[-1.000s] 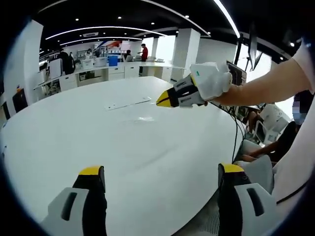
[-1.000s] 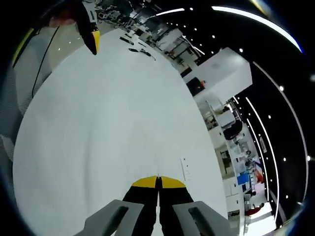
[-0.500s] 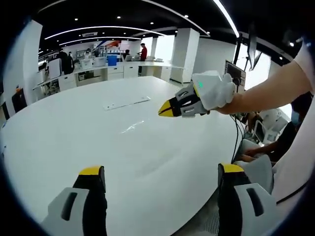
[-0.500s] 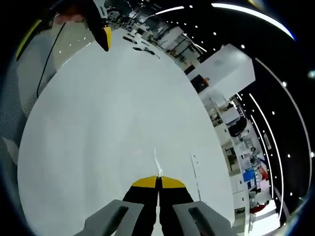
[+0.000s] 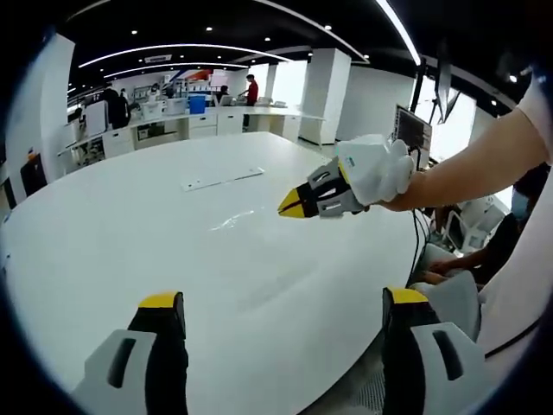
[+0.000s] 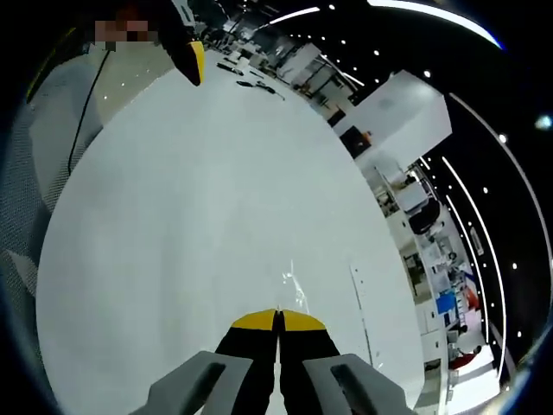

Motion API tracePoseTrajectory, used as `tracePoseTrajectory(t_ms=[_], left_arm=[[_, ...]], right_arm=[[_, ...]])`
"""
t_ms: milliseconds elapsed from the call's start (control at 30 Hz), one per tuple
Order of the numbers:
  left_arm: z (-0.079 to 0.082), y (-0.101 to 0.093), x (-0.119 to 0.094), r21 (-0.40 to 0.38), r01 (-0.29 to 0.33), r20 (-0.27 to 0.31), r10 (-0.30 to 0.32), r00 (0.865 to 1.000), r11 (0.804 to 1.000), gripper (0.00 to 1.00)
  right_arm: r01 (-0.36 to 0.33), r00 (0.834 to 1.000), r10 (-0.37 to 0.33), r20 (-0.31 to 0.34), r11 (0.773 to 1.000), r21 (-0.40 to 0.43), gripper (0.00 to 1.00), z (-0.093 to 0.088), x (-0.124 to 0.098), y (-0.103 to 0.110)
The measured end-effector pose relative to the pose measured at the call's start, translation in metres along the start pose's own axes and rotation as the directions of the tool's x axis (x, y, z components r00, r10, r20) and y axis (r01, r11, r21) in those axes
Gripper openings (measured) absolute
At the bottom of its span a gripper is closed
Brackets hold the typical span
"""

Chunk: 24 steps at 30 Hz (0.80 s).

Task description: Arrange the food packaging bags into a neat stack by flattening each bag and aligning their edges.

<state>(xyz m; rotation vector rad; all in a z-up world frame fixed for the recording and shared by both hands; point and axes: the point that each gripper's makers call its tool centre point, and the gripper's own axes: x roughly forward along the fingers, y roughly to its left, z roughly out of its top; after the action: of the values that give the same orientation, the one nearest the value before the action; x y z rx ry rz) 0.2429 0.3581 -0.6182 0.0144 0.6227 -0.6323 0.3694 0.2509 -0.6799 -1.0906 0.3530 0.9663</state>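
Observation:
A clear, glinting plastic bag point(image 5: 232, 220) lies flat on the white table point(image 5: 130, 233); it is hard to make out. In the right gripper view the same bag point(image 6: 294, 282) lies just beyond my right gripper point(image 6: 278, 316), whose yellow-tipped jaws are shut with nothing seen between them. A white-gloved hand point(image 5: 376, 169) holds that right gripper point(image 5: 292, 205) a little above the table, right of the bag. My left gripper point(image 5: 283, 299) stands wide open over the table's near part, empty. Its yellow tip point(image 6: 195, 59) shows at the top of the right gripper view.
A long thin clear strip point(image 5: 223, 180) lies farther out on the table, also the strip point(image 6: 362, 304). Small dark items point(image 6: 246, 78) sit at the table's far end. A cable point(image 5: 419, 238) hangs off the right edge. Desks and people stand in the background.
The right gripper has sunk and drawn back a little, still shut, so the clear bag now shows ahead of its tips. The left gripper has stayed put and open.

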Motion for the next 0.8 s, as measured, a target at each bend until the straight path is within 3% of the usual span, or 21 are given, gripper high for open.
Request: tracePoseTrajectory(t_ms=[800], left_arm=[[-0.005,-0.001,0.001,-0.005,0.002,-0.010,-0.002,1.000,1.000,0.93]], right_arm=[[-0.045,0.999,0.046,-0.023,0.999,0.017,0.00,-0.009,0.010,0.026]])
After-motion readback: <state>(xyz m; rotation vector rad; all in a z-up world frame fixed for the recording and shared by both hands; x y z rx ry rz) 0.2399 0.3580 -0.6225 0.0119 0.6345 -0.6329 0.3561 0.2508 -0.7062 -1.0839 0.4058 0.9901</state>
